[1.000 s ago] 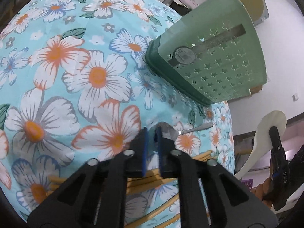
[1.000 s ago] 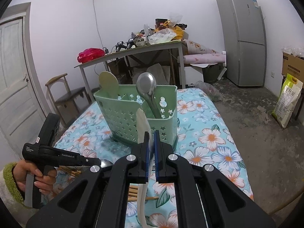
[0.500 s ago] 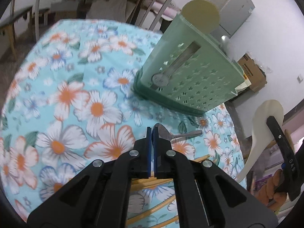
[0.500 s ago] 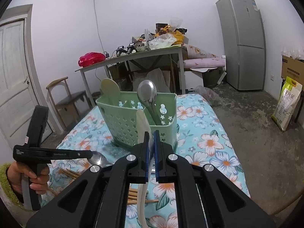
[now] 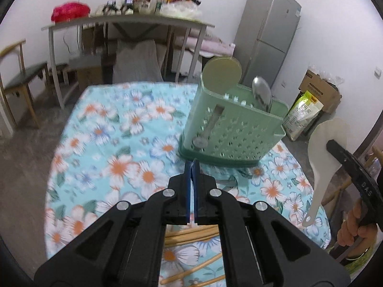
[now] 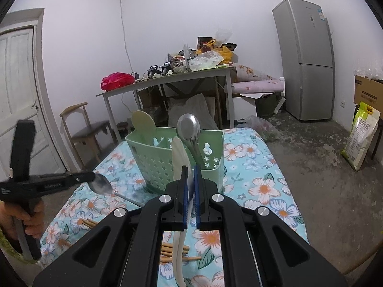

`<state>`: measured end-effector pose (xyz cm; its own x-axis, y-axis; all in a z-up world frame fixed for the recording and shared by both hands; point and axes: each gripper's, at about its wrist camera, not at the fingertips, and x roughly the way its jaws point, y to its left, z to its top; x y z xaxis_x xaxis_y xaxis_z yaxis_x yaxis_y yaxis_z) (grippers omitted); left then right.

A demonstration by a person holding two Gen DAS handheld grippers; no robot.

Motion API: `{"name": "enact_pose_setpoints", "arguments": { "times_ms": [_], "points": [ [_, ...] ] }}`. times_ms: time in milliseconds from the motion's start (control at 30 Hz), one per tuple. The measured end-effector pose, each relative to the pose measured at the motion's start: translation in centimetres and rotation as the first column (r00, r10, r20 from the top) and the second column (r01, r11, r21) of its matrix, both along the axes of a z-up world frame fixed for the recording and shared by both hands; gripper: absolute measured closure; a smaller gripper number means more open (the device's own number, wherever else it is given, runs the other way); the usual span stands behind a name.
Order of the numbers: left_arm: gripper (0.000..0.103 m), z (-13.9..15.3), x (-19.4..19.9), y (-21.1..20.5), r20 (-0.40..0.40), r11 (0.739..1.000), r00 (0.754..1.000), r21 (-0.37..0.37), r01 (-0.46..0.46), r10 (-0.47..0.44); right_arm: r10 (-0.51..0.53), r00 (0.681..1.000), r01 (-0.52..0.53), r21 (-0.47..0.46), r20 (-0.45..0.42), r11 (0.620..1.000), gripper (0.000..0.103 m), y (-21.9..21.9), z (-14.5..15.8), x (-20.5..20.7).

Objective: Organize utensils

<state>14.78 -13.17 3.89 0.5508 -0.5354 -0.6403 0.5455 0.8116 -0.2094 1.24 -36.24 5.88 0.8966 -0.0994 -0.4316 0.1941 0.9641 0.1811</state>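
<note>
A green perforated utensil holder [image 5: 229, 131] [image 6: 167, 157] stands on the floral tablecloth [image 5: 115, 148] and holds a metal spoon [image 6: 189, 131] and a beige paddle [image 5: 221, 74]. My left gripper [image 5: 192, 167] is shut on a metal spoon [image 6: 101, 185], held above the cloth left of the holder; the spoon is edge-on and barely shows in the left wrist view. My right gripper [image 6: 189, 171] is shut on a white rice paddle [image 6: 178, 157] [image 5: 323, 157], held upright in front of the holder.
Wooden chopsticks [image 5: 191, 234] [image 6: 172, 251] lie on the cloth near me. Behind the table stand a cluttered grey desk [image 6: 172, 79], a chair [image 6: 83, 129], a fridge [image 6: 308, 59] and a door [image 6: 19, 95]. The table edge drops off on the right.
My left gripper lifted the metal spoon off the cloth and tilted up to face the holder. My right gripper has risen slightly with the white paddle.
</note>
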Motion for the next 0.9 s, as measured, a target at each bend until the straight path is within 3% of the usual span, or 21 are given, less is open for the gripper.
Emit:
{"name": "enact_pose_setpoints", "arguments": {
  "times_ms": [167, 500, 700, 900],
  "points": [
    [0.102, 3.1, -0.9, 0.9, 0.100, 1.000, 0.995, -0.016, -0.005, 0.007, -0.003, 1.000, 0.003, 0.001, 0.000, 1.000, 0.098, -0.1, 0.1, 0.0],
    [0.102, 10.1, -1.4, 2.3, 0.246, 0.992, 0.969, -0.125, 0.025, 0.007, -0.003, 1.000, 0.003, 0.007, 0.000, 1.000, 0.098, -0.3, 0.1, 0.1],
    [0.102, 13.3, -1.0, 1.3, 0.379, 0.991, 0.925, -0.132, 0.019, 0.033, -0.003, 1.000, 0.003, 0.012, -0.005, 1.000, 0.098, -0.3, 0.2, 0.2],
    [0.103, 14.0, -1.0, -1.8, 0.493, 0.997, 0.870, -0.068, 0.026, 0.011, -0.005, 1.000, 0.005, 0.010, -0.006, 1.000, 0.098, -0.4, 0.3, 0.3]
  ]
}}
